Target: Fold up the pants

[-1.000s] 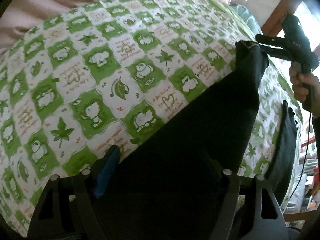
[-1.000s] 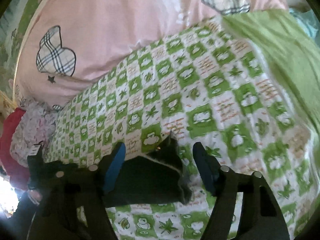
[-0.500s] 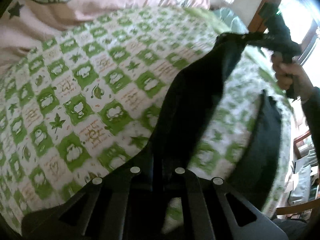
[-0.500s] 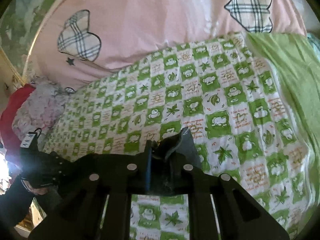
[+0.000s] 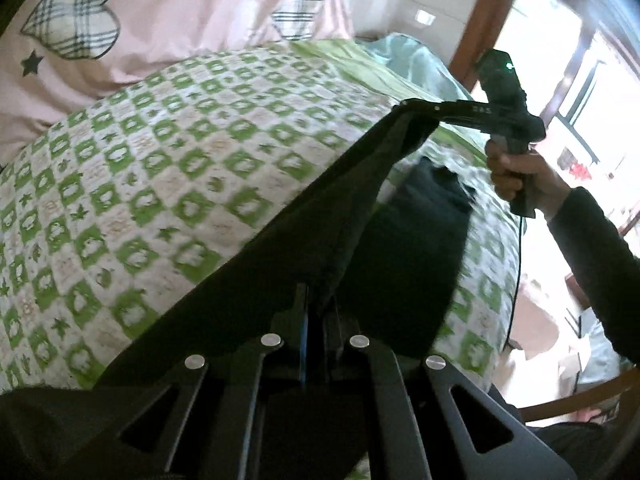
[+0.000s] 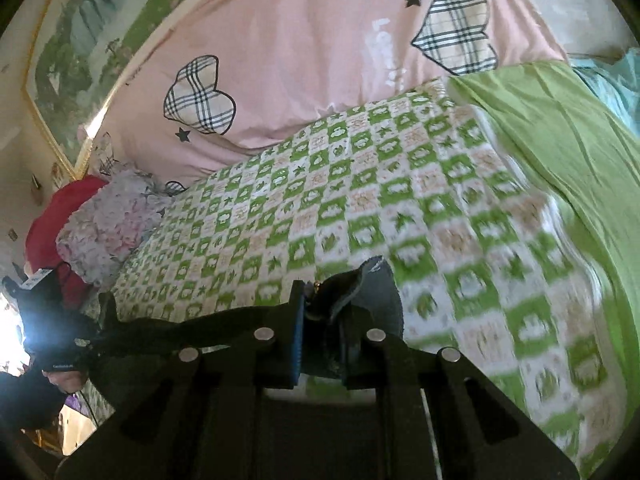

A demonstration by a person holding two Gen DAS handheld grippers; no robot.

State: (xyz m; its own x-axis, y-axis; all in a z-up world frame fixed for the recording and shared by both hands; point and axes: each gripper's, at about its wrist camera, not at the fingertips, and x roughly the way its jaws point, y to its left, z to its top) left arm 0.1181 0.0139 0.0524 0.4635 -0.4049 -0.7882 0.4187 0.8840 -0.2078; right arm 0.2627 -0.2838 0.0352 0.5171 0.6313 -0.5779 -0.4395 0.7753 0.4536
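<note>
Black pants (image 5: 320,224) hang stretched in the air above a green and white checked bedspread (image 5: 168,168). My left gripper (image 5: 318,308) is shut on one end of the pants. My right gripper (image 6: 322,312) is shut on the other end, a bunched edge of the pants (image 6: 348,284). In the left wrist view the right gripper (image 5: 404,106) shows at the upper right, held by a hand, with the cloth taut between the two. A lower part of the pants (image 5: 424,220) droops toward the bed. In the right wrist view the left gripper (image 6: 108,320) shows at the far left.
A pink duvet with plaid hearts (image 6: 320,60) lies at the head of the bed. A plain green sheet (image 6: 560,140) covers the right side. A floral pillow (image 6: 108,228) and red cloth (image 6: 52,216) sit at the left. A wooden window frame (image 5: 484,28) stands behind.
Both grippers closed on the pants and lifted them off the bedspread. The cloth now hangs stretched between them, higher than before.
</note>
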